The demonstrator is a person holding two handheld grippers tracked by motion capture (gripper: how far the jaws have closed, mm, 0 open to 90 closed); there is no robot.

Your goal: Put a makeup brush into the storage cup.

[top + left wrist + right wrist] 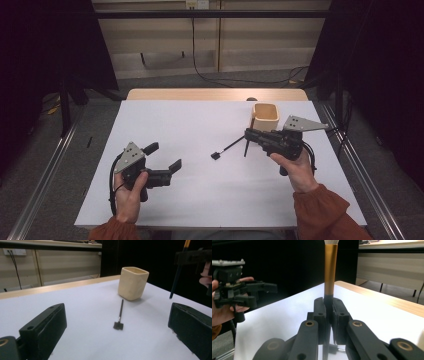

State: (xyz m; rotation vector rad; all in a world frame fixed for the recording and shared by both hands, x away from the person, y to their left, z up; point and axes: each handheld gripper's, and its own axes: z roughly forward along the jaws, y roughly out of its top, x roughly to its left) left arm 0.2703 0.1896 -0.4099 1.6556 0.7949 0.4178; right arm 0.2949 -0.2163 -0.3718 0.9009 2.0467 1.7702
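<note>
Near the person, on the left, the left gripper [163, 157] sits low over the white table [200, 200] with its jaws wide apart and nothing in them. Going right, a small black brush [227, 148] lies flat in the middle, its long stick pointing far and right, toward the cream cup [264, 117]. On the right, the right gripper [248, 135] squeezes a second brush [330, 270] that stands straight up, gold part and bristles on top. I think the cup is where it goes; it is just beyond this gripper.
</note>
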